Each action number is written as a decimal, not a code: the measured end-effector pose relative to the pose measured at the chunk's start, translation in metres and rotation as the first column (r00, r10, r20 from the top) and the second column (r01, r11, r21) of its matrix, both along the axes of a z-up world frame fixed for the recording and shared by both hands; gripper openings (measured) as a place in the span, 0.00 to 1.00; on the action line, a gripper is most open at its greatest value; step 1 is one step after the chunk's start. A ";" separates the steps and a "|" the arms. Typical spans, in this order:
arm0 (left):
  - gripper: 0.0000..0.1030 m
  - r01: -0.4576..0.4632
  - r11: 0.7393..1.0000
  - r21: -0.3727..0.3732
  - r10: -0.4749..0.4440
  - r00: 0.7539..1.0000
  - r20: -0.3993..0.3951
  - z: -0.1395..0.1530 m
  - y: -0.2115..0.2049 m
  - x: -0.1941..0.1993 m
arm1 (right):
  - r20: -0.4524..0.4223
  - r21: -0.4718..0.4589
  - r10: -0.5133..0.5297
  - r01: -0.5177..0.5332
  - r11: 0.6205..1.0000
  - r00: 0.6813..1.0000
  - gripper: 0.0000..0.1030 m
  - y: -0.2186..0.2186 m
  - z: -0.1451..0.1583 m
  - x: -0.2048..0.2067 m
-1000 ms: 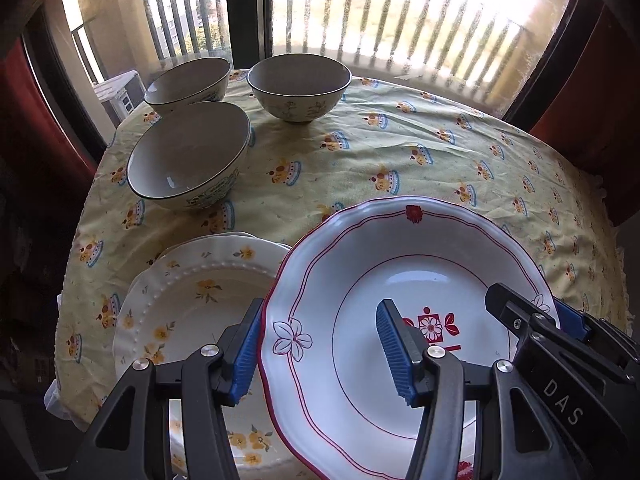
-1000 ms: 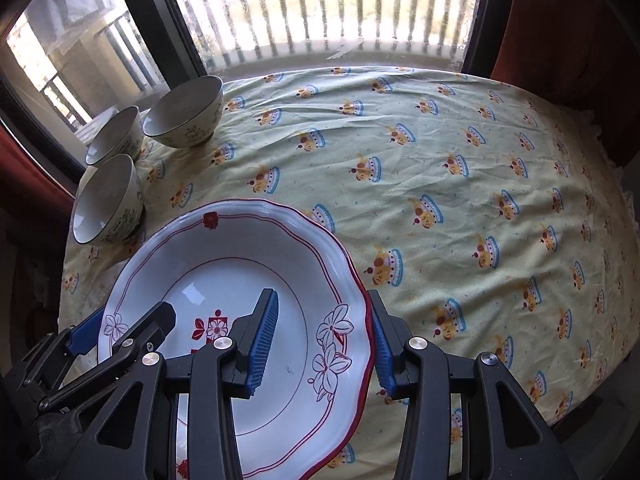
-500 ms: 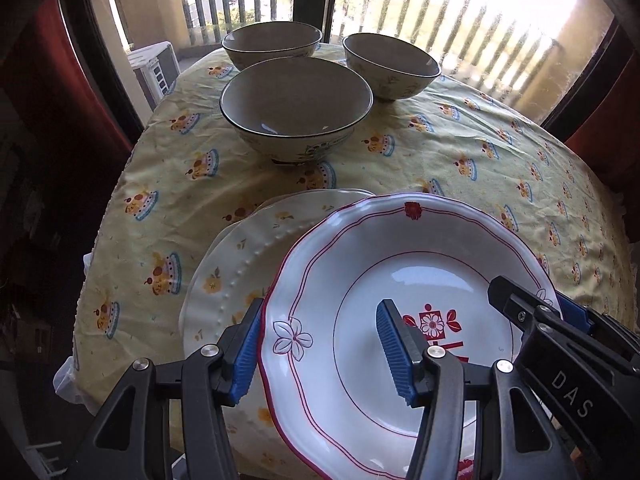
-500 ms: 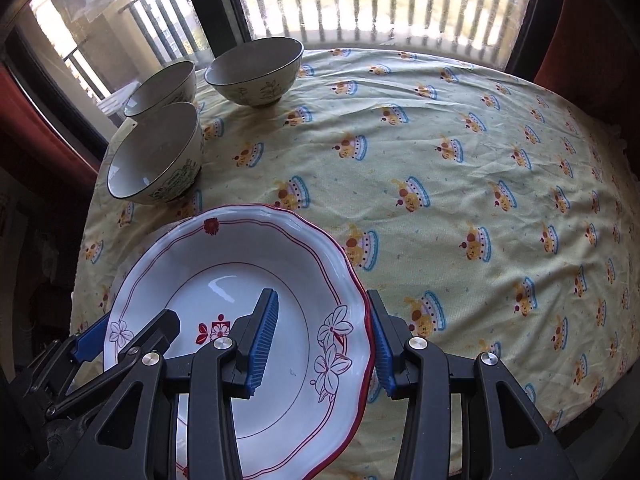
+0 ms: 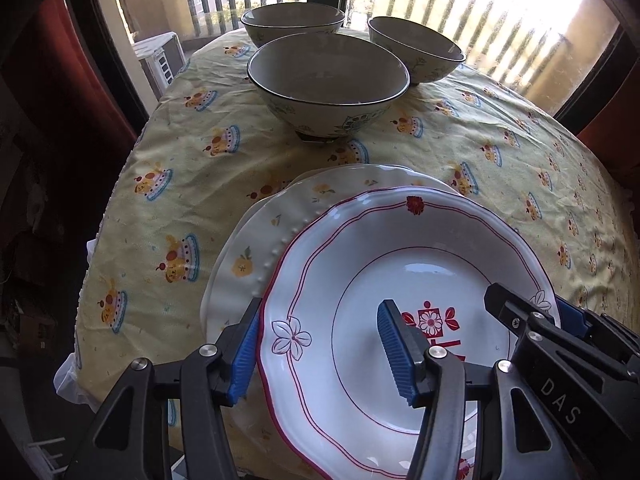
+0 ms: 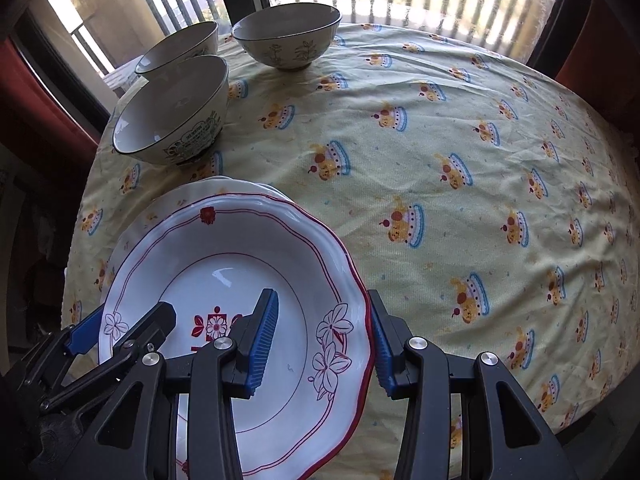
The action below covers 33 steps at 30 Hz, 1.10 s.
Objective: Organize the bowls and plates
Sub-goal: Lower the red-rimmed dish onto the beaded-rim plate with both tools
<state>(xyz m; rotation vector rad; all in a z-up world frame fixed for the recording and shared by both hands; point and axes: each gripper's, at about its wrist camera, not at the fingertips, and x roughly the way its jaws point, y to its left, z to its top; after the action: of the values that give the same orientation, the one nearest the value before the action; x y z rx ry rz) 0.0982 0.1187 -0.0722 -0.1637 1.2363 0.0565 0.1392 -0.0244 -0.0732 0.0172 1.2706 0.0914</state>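
Since a second ago we have carried the red-trimmed plate sideways and a little lower, so that it now sits over the yellow-flowered plate instead of beside it, and the three bowls have swung nearer the middle of the left wrist view. We hold the red-trimmed plate between both tools: our left gripper straddles its near-left rim, one blue pad against the outer edge and the other inside the well, and our right gripper straddles the opposite rim in the same way, just beside the two drawn flowers. Both sets of jaws stand partly closed and clamped on that rim. We cannot tell whether the red-trimmed plate already rests on the yellow-flowered plate or hangs just above it; only the far and left parts of the lower plate show, with what looks like another pale rim under it. Beyond the plates, the nearest bowl, with a dark rim and green pattern, stands close to the stack, and behind it stand the back-left bowl and the back-right bowl, set close together near the window side. All of it rests on the yellow tablecloth printed with small cakes, and the right half of that cloth lies bare.
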 end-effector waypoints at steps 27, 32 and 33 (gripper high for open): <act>0.57 -0.037 0.996 0.080 0.038 0.999 -0.003 0.004 0.007 0.002 | 0.006 0.079 0.038 -0.038 0.996 0.999 0.27 -0.005 0.003 0.003; 0.57 -0.030 0.993 0.112 0.030 1.000 -0.001 0.002 0.008 0.005 | 0.005 0.083 0.039 -0.039 0.996 0.999 0.27 0.002 0.001 0.009; 0.57 -0.022 0.992 0.125 0.022 1.000 0.002 0.002 0.006 0.006 | 0.007 0.079 0.041 -0.041 0.996 0.999 0.27 0.003 0.001 0.010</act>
<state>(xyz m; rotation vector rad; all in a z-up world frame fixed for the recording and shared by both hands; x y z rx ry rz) 0.1039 0.1245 -0.0707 -0.0682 1.2267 0.1533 0.1492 -0.0212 -0.0718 0.0590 1.2614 0.1770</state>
